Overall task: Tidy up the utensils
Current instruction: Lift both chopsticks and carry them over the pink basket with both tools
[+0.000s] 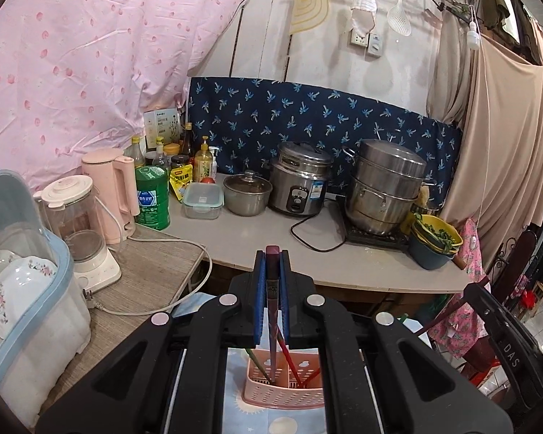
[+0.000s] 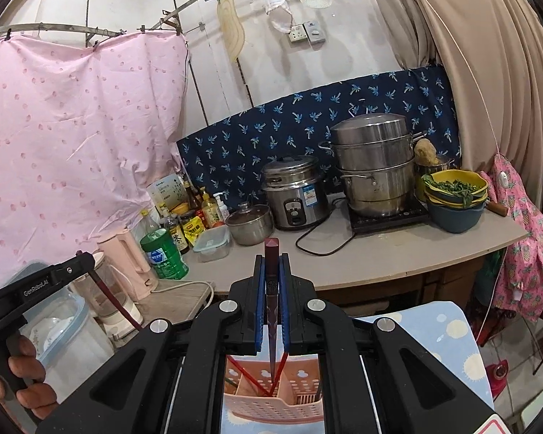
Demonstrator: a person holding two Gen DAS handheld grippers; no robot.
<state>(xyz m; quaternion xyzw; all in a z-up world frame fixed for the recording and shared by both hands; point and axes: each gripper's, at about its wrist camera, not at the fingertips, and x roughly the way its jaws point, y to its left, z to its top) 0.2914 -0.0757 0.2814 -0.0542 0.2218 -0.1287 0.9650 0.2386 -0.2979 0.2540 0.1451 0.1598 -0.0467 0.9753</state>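
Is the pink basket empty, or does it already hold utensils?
Not empty. The basket stands upright with red chopsticks leaning in its compartments; the right view shows the same, red sticks inside.

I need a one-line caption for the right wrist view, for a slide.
Right claw shut on a dark chopstick above the pink utensil basket, kitchen counter behind.

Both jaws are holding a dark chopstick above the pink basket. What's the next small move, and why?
Probably lower the left gripper so its chopstick slides into the pink basket: its tip already sits at the opening, beside the red ones.
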